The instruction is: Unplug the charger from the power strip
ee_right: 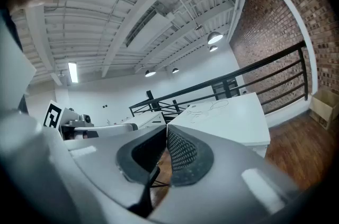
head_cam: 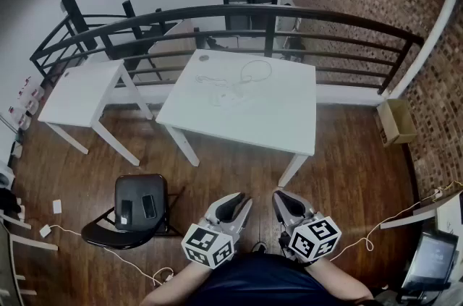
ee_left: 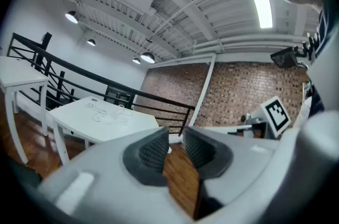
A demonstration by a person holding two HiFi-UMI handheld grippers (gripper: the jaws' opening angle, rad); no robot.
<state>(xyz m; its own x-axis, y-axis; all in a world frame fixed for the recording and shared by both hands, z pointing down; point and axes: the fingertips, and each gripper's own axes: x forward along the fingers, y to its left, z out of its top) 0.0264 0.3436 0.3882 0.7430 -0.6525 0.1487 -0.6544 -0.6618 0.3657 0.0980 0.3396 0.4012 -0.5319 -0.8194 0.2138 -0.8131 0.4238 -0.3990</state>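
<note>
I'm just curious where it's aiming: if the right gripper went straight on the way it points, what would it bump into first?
Most likely the white table: it stands right beyond the shut tips of the right gripper, with only wooden floor between. Depth is hard to judge.

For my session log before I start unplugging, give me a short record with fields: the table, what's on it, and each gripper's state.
worktop: white table, ahead, beyond both grippers
on it: white cable, small white parts, too small to name
left gripper: jaws apart, empty
right gripper: jaws together, empty
</note>
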